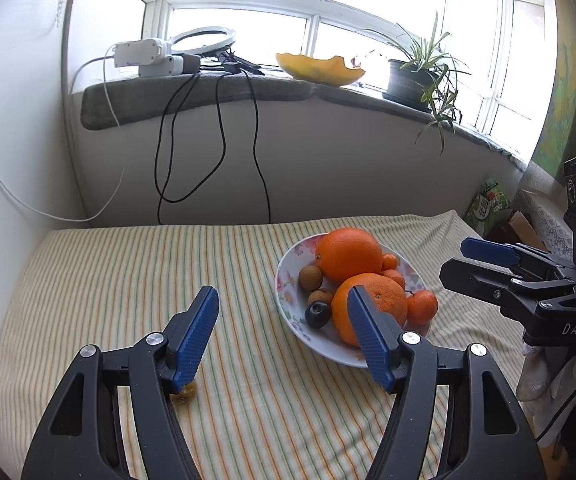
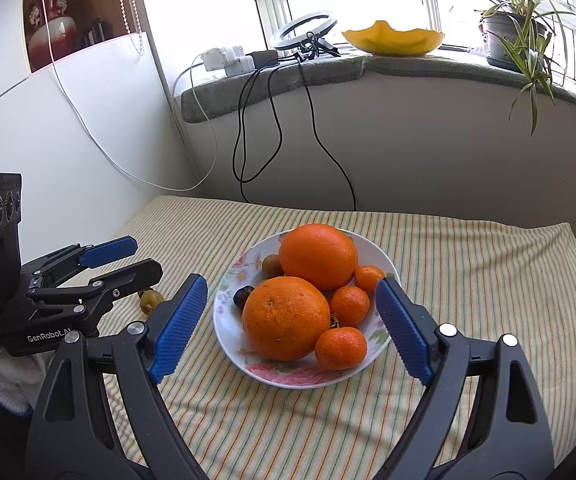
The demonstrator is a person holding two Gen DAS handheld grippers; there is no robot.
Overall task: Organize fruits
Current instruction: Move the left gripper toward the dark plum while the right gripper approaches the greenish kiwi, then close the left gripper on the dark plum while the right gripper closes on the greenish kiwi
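A white floral plate (image 2: 288, 378) on the striped cloth holds two large oranges (image 2: 286, 318), three small mandarins (image 2: 340, 348), brown longans (image 1: 310, 278) and a dark plum (image 1: 317, 314). One small yellow-green fruit (image 1: 186, 394) lies on the cloth left of the plate, partly under my left finger. My left gripper (image 1: 282, 300) hovers open near the plate's left side with nothing between its pads. My right gripper (image 2: 291, 284) stands open in front of the plate, its blue pads (image 2: 403, 336) either side of it, touching no fruit.
The cloth-covered table (image 1: 108, 280) meets a white wall at the back, with black cables (image 1: 216, 140) hanging down it. The sill above carries a ring light (image 2: 305, 32), a yellow bowl (image 2: 391, 42) and a potted plant (image 2: 515, 36). A green packet (image 1: 487, 202) sits right of the table.
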